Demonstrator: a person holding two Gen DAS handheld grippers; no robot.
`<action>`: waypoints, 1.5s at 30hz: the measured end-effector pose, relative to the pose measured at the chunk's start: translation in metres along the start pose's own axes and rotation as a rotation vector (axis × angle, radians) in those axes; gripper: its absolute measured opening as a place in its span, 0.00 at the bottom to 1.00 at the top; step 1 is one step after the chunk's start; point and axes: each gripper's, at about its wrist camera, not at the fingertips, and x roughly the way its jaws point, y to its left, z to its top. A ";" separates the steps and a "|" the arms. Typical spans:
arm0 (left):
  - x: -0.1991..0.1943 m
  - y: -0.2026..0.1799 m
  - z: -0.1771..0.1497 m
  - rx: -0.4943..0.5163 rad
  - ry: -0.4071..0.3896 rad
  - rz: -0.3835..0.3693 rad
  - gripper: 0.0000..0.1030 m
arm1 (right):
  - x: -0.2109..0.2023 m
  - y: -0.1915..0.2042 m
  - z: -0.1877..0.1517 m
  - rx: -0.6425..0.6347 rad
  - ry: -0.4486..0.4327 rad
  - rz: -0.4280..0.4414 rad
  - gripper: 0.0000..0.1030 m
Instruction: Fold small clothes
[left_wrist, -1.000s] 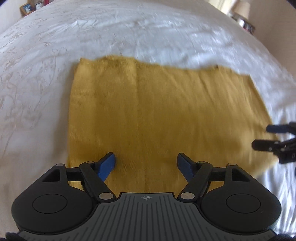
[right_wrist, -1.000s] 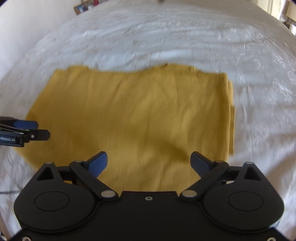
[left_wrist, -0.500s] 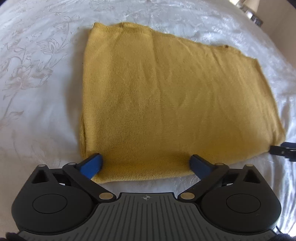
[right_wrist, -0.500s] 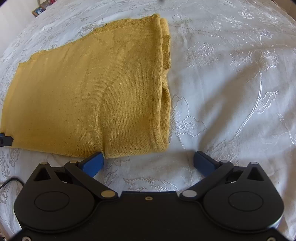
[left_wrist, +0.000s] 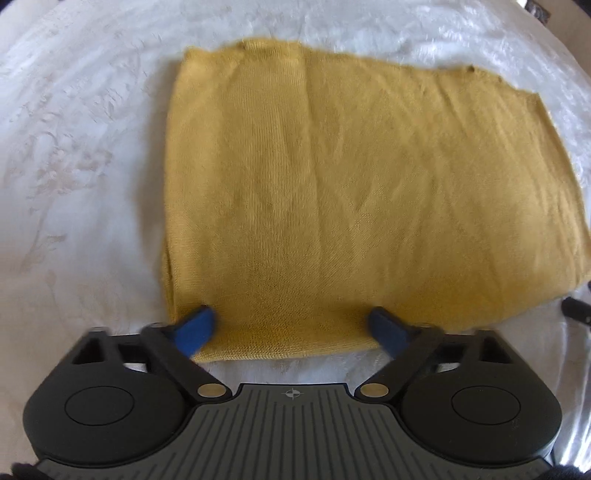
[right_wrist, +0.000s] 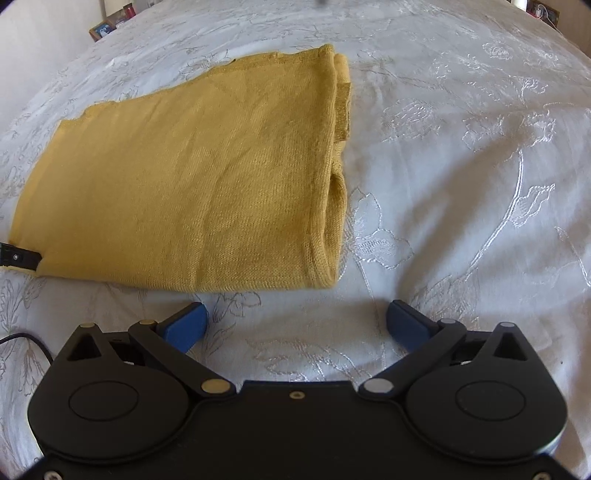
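A mustard-yellow knit garment (left_wrist: 362, 206) lies folded flat on the white bedspread (left_wrist: 74, 184); it also shows in the right wrist view (right_wrist: 192, 184), with its layered folded edge on the right. My left gripper (left_wrist: 291, 328) is open, its blue fingertips (left_wrist: 195, 328) straddling the garment's near left edge. My right gripper (right_wrist: 295, 323) is open and empty just in front of the garment's near right corner, over bare bedspread (right_wrist: 461, 166). The left gripper's tip (right_wrist: 20, 256) shows at the garment's near left corner in the right wrist view.
The bedspread is white with embroidered flowers. Small framed items (right_wrist: 110, 22) stand beyond the bed at the far left. A black cable (right_wrist: 26, 341) lies on the bedspread at the near left. The right gripper's tip (left_wrist: 576, 308) shows at the right edge.
Both grippers have pulled back from over the garment to its near edge. The right gripper swung to the near right corner; the left fingertips now straddle the near left edge.
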 end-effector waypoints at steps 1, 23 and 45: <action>-0.006 -0.003 -0.002 -0.010 -0.016 0.006 0.79 | -0.001 -0.002 -0.001 0.000 -0.004 0.009 1.00; 0.026 -0.083 0.091 -0.103 0.026 0.064 0.80 | -0.011 -0.047 -0.004 0.122 -0.029 0.282 1.00; 0.054 -0.088 0.089 -0.104 0.083 0.115 0.99 | 0.041 -0.097 0.086 0.340 0.059 0.558 1.00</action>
